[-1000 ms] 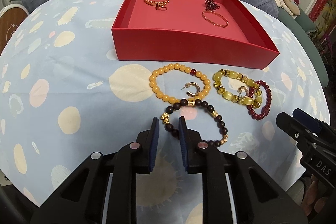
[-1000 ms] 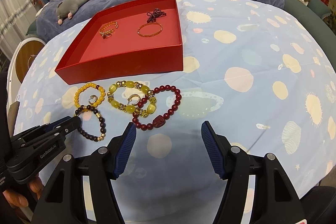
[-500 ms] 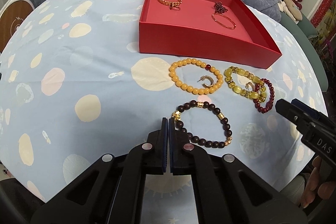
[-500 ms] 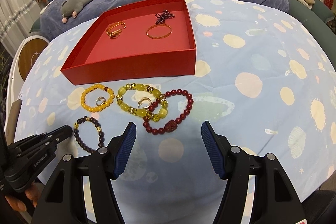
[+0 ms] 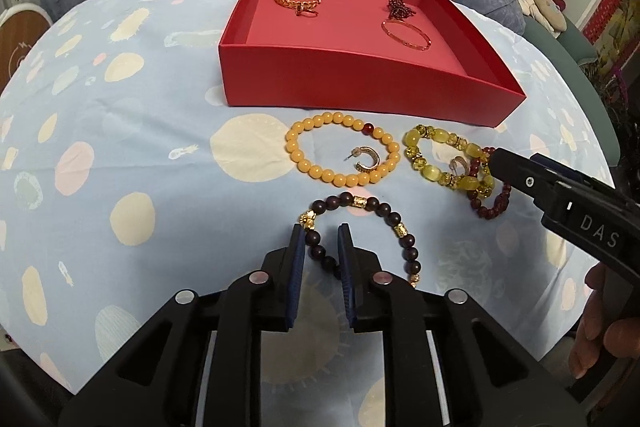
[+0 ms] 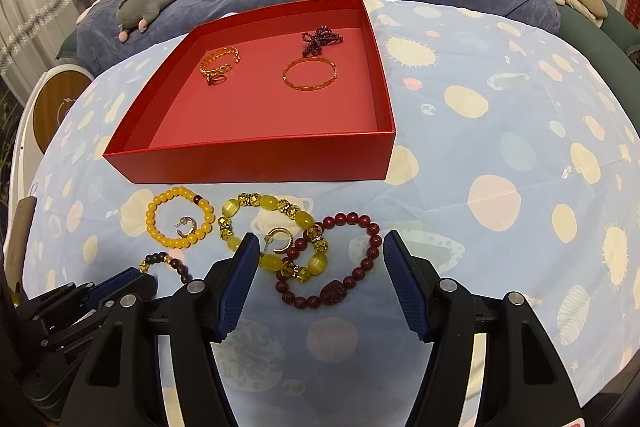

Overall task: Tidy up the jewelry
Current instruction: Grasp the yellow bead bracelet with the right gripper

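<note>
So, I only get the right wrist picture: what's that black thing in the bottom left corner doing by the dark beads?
Observer: That is the left gripper. Its jaws are closed onto a strand of the dark brown bead bracelet.
Operator: Is that bracelet whole? I see only a few beads.
Observer: The left wrist view shows it as a loop on the cloth, with gold spacer beads along it.
Operator: And who holds the tool on my side?
Observer: A person's hand shows behind the right gripper, at the left wrist view's right edge.
</note>
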### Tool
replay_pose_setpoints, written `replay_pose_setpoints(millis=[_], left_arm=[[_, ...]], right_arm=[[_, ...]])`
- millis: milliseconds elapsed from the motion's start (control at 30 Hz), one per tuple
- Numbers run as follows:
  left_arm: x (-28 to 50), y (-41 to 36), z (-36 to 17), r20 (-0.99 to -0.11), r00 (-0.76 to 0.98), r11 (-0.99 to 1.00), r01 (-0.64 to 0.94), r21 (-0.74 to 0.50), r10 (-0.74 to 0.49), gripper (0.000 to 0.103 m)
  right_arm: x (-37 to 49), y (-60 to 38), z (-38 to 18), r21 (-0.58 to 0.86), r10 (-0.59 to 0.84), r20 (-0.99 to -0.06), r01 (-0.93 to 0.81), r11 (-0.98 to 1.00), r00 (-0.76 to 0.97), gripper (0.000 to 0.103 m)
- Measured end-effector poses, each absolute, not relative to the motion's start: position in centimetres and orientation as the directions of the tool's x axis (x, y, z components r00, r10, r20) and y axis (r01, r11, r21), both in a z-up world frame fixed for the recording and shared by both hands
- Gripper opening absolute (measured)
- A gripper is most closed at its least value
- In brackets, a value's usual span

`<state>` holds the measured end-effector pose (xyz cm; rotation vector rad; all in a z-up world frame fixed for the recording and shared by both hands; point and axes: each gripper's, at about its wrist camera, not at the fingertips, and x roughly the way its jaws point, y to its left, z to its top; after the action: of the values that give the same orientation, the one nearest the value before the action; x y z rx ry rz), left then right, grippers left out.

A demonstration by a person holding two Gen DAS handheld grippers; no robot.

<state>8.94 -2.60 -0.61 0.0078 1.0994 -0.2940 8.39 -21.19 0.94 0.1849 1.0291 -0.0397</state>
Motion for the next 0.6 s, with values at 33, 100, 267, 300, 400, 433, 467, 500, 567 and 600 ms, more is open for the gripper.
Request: replay_pose_setpoints(millis=[33, 100, 267, 300, 400, 433, 467, 500, 567, 600], left_arm=[[9.0, -2.7, -0.7, -0.878, 0.422, 0.961, 0.245, -0.131, -0.227, 0.008], [9.0, -2.6, -0.6, -0.876, 0.422, 0.958, 0.253, -0.134, -0.234, 0.008], [9.1, -2.0, -0.4, -0.873, 0.428, 0.960, 0.246, -0.137, -0.234, 0.008], [9.2, -1.9, -0.4, -0.873, 0.428, 0.961, 0.241, -0.139, -0.233, 0.008], [9.5, -1.5, -0.5, -0.876, 0.422, 0.962, 0.230, -0.147, -0.234, 0.008], [9.6, -1.4, -0.6, -0.878, 0.417, 0.962, 0.226, -0.152, -0.237, 0.008], [9.6, -1.3, -0.7, -0.879, 0.413, 0.962, 0.223, -0.157, -0.239, 0.008], [9.7, -1.3, -0.7, -0.878, 0.413, 0.962, 0.222, -0.161, -0.242, 0.008], [9.7, -1.3, -0.7, -0.877, 0.413, 0.961, 0.223, -0.162, -0.244, 0.008], [9.7, -1.3, -0.7, -0.877, 0.413, 0.961, 0.222, -0.164, -0.245, 0.008]], right_arm=[[8.6, -21.2, 0.9, 0.134, 0.055, -0.855, 0.117, 0.984, 0.516, 0.062], [9.0, -21.1, 0.9, 0.133, 0.058, -0.855, 0.109, 0.985, 0.515, 0.061], [10.2, -20.8, 0.5, 0.139, 0.073, -0.857, 0.092, 0.986, 0.509, 0.050], [10.4, -20.7, 0.4, 0.138, 0.075, -0.859, 0.087, 0.987, 0.507, 0.047], [11.1, -20.2, 0.0, 0.127, 0.079, -0.862, 0.062, 0.990, 0.500, 0.040], [11.3, -20.0, -0.1, 0.124, 0.082, -0.864, 0.052, 0.991, 0.498, 0.037], [11.5, -19.8, -0.1, 0.122, 0.084, -0.865, 0.044, 0.992, 0.495, 0.035], [11.7, -19.7, -0.3, 0.120, 0.087, -0.866, 0.036, 0.992, 0.492, 0.033], [12.0, -19.5, -0.7, 0.122, 0.096, -0.872, 0.024, 0.992, 0.481, 0.028], [12.1, -19.4, -1.0, 0.119, 0.094, -0.875, 0.022, 0.993, 0.476, 0.026]])
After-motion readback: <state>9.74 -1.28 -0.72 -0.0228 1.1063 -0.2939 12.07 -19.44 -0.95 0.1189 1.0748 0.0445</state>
